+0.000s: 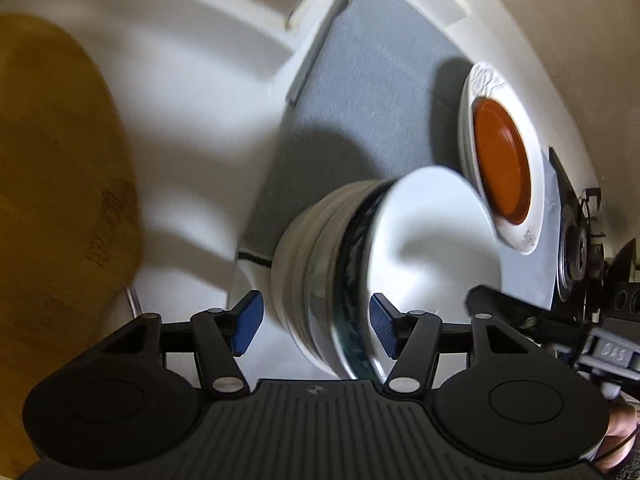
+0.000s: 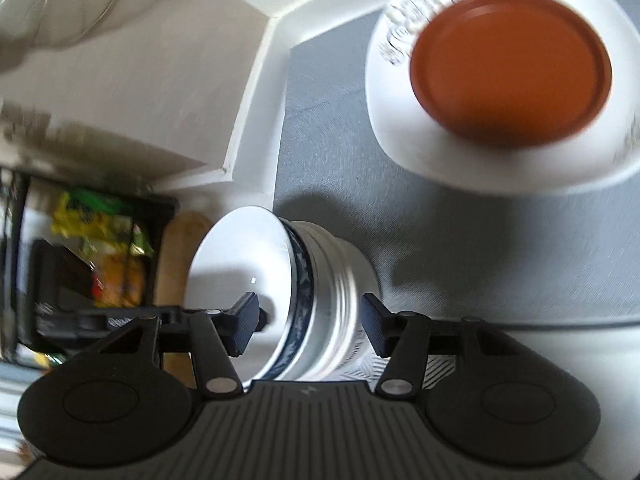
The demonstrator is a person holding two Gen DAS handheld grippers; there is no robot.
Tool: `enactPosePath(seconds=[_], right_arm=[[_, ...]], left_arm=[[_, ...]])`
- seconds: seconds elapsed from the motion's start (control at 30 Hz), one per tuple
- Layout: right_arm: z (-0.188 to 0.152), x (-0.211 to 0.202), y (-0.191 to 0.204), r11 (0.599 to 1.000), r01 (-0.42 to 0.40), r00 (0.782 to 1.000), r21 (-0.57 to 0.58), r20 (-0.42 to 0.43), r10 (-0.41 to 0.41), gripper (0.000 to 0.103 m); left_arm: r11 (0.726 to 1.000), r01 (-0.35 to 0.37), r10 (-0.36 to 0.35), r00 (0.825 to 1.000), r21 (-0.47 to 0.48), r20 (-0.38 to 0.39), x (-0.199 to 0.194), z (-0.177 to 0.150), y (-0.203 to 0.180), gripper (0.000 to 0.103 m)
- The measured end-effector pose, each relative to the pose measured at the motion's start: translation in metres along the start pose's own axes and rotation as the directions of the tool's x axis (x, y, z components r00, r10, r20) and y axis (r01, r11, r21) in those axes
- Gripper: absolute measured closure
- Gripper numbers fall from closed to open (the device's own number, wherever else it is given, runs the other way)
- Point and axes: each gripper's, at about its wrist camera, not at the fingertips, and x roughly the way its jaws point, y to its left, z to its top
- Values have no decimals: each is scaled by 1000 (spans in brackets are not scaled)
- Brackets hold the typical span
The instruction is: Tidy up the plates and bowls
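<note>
Left wrist view: the left gripper (image 1: 316, 322) straddles the stack of bowls (image 1: 340, 280) on the grey mat (image 1: 360, 100), jaws wide apart and clear of it, probably to steady or lift it. An orange plate (image 1: 502, 160) tops white plates (image 1: 532, 216) beyond.

Right wrist view: the right gripper (image 2: 310, 324) likewise brackets the stack from the opposite side, jaws spread and gripping nothing.

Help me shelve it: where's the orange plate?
In both wrist views the orange plate lies on white plates on the grey mat, beyond the bowl stack.

A grey mat (image 2: 332, 128) carries 1 stack of bowls (image 2: 320, 304) and 1 stack of plates (image 2: 500, 80).
</note>
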Motion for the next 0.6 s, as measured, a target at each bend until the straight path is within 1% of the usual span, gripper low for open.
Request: enactPosePath(seconds=[0.07, 0.1, 0.13, 0.17, 0.2, 0.27, 0.3, 0.33, 0.37, 0.43, 0.47, 0.53, 0.57, 0.6], right_arm=[[-2, -1, -4, 999, -40, 999, 28, 25, 39, 38], [-3, -2, -6, 998, -51, 998, 35, 30, 49, 35], [-4, -2, -7, 998, -57, 998, 38, 35, 56, 30], [-5, -3, -6, 997, -65, 997, 32, 39, 64, 26], [-5, -4, -5, 997, -68, 997, 18, 41, 68, 25], [-6, -5, -1, 998, -58, 997, -18, 41, 59, 22], [-6, -6, 2, 998, -48, 998, -42, 44, 50, 20], [-4, -6, 6, 997, -34, 998, -71, 46, 38, 19], [-5, -8, 11, 995, -19, 998, -100, 54, 24, 19], [-7, -13, 19, 989, 17, 996, -150, 86, -5, 17], [-6, -16, 21, 987, 33, 994, -156, 106, -17, 15], [-6, -22, 28, 981, 80, 987, -176, 151, -53, 9], [-6, -24, 34, 969, 125, 981, -212, 170, -89, 8], [-7, -27, 42, 944, 172, 973, -281, 196, -119, 7]], left_arm=[[999, 21, -21, 1000, -29, -9, 7, 3, 8, 30], [999, 34, -34, 999, -37, -11, 9, 4, 11, 28], [999, 39, -39, 999, -35, -11, 10, 5, 13, 28], [999, 38, -38, 999, -31, -6, 9, 5, 12, 28], [999, 26, -26, 1000, -31, 7, 8, 4, 11, 27], [1000, -8, 8, 997, -10, 77, -1, 1, 6, 27], [999, -28, 25, 991, 19, 128, -8, -2, 1, 27], [997, -60, 51, 983, 50, 174, -15, -5, -5, 27], [991, -105, 85, 971, 81, 221, -22, -9, -11, 27], [972, -195, 145, 938, 134, 314, -33, -15, -23, 27], [960, -235, 170, 920, 150, 353, -37, -19, -28, 25], [940, -288, 203, 902, 181, 382, -41, -22, -36, 24], [931, -309, 217, 896, 192, 387, -42, -23, -39, 24], [925, -325, 226, 888, 200, 400, -43, -25, -43, 24]])
